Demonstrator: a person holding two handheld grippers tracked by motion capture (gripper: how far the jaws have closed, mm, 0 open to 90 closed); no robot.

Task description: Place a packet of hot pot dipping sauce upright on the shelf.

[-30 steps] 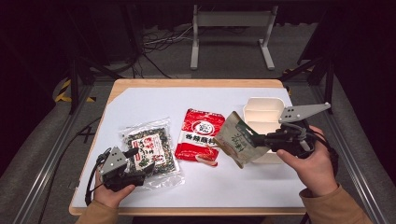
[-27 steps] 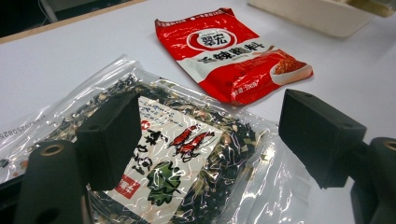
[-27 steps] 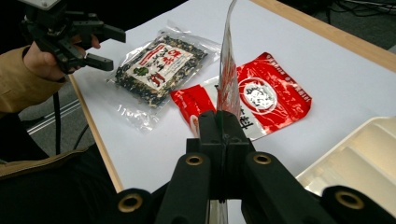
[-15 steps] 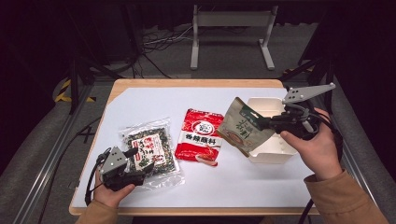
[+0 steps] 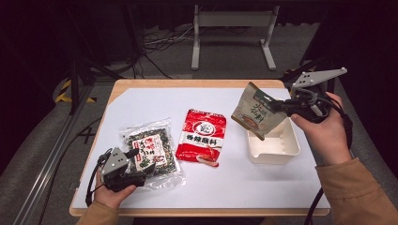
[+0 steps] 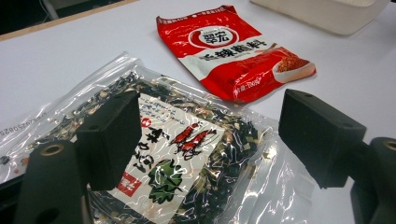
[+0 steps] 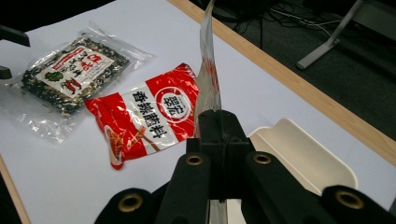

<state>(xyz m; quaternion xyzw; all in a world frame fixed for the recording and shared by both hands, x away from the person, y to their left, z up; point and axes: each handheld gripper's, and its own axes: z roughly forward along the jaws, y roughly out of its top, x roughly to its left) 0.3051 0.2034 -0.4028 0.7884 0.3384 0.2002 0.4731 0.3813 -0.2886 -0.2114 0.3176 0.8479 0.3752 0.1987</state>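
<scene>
The table (image 5: 141, 101) has a smooth, matt white top with a bare wood band along its edges. The seaweed packet (image 6: 177, 154) near the front left corner is clear, glossy, crinkled plastic film with a printed paper-like label. The red seasoning pouch (image 5: 202, 140) is glossy printed foil-like film. The white tray (image 5: 274, 145) near the right edge is smooth, matt plastic. Both gripper jaws are matt black plastic with brass-coloured metal inserts.

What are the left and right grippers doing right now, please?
Left gripper: open, jaws over the clear seaweed packet.
Right gripper: shut on the beige pouch, held above the white tray.
</scene>
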